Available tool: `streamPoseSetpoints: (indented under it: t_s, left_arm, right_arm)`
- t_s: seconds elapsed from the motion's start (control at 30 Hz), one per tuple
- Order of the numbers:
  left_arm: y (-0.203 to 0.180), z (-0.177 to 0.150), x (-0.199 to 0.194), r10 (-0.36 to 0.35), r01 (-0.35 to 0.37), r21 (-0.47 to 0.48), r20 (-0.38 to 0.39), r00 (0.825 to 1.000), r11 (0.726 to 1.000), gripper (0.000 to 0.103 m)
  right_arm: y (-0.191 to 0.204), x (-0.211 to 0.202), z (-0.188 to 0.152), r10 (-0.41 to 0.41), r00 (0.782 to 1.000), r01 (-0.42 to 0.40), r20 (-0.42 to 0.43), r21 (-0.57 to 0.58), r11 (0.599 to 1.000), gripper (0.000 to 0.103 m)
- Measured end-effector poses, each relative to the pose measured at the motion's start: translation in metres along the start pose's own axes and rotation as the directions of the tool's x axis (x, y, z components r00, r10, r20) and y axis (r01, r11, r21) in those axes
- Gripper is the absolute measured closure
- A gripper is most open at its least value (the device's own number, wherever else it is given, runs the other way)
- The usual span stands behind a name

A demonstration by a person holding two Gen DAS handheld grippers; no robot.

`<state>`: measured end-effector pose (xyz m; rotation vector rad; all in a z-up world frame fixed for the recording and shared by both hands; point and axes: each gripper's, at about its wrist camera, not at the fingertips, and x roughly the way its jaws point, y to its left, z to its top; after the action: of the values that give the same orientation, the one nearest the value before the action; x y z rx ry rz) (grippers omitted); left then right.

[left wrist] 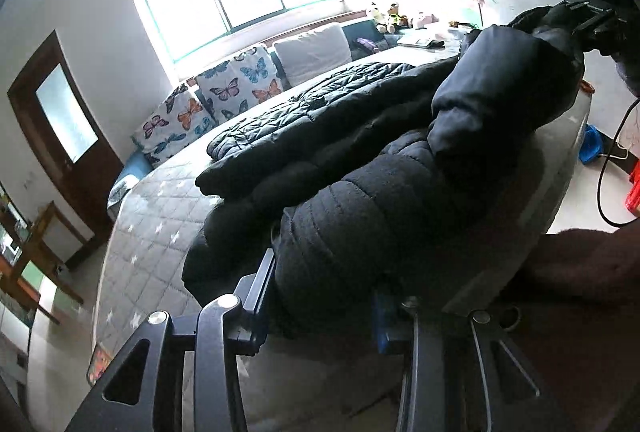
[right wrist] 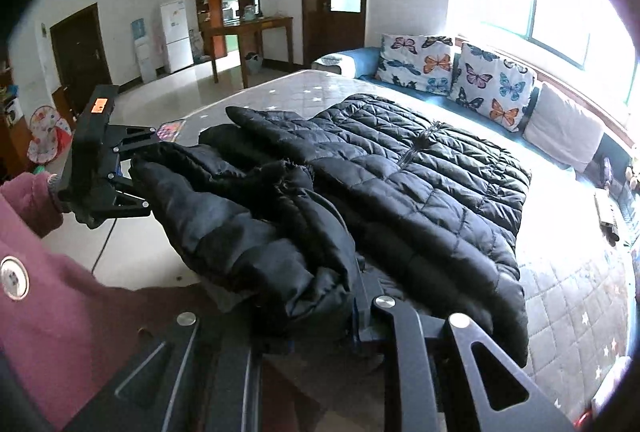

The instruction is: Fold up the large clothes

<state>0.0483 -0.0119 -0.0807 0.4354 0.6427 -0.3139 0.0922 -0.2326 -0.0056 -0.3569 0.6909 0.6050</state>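
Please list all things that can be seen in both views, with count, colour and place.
jacket: one, black, quilted, on the mattress, near end lifted
mattress: one, grey with white stars, under the jacket
butterfly pillows: two, white with coloured butterflies, under the window
plain cushion: one, white, beside the pillows
fridge: one, white, far wall
wooden table: one, brown, beside the fridge
soft toys: several, mixed colours, by the window
sleeve: one, dark pink, near left
left gripper: one, black, shut on the jacket
right gripper: one, black, shut on the jacket
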Motion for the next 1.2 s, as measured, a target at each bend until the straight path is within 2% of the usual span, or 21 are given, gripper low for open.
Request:
streamPoseSetpoints:
  t_s: [0.1,0.2,0.33,0.5,0.63,0.73,0.9,1.07,1.2]
  left_arm:
    - [0.013,0.007,0.011,0.008,-0.008,-0.040,0.004,1.000,0.999,0.062]
    - [0.016,0.011,0.005,0.001,0.001,-0.088,0.016,1.000,0.996,0.062]
    - [0.037,0.032,0.005,-0.003,0.005,-0.128,0.015,1.000,0.992,0.062]
    - [0.066,0.076,0.014,-0.002,0.009,-0.181,0.039,0.999,0.984,0.062]
    - [0.099,0.116,0.039,0.004,0.007,-0.205,0.056,0.998,0.979,0.062]
    - [0.121,0.151,0.063,0.022,-0.007,-0.199,0.076,0.997,0.980,0.062]
    - [0.156,0.205,0.120,0.039,-0.029,-0.208,0.044,0.998,0.978,0.061]
    - [0.193,0.243,0.189,0.036,-0.042,-0.235,-0.032,0.999,0.971,0.061]
    - [0.221,0.269,0.255,0.010,-0.040,-0.258,-0.118,0.993,0.965,0.059]
  right_arm:
    - [-0.010,0.005,0.010,-0.002,1.000,0.003,0.030,-0.009,1.000,0.083]
    - [-0.021,0.009,0.023,-0.010,0.997,0.011,0.073,-0.019,1.000,0.083]
    - [-0.037,0.014,0.044,-0.020,0.992,0.026,0.125,-0.046,0.999,0.083]
    - [-0.067,0.032,0.081,-0.046,0.982,0.062,0.183,-0.083,0.995,0.083]
    - [-0.098,0.054,0.108,-0.075,0.975,0.093,0.209,-0.077,0.993,0.083]
    - [-0.122,0.075,0.127,-0.131,0.970,0.149,0.207,-0.073,0.986,0.083]
    - [-0.152,0.117,0.160,-0.223,0.957,0.247,0.187,-0.118,0.962,0.083]
    - [-0.191,0.172,0.186,-0.257,0.955,0.271,0.151,-0.084,0.959,0.083]
    - [-0.216,0.213,0.188,-0.269,0.960,0.271,0.084,-0.014,0.963,0.083]
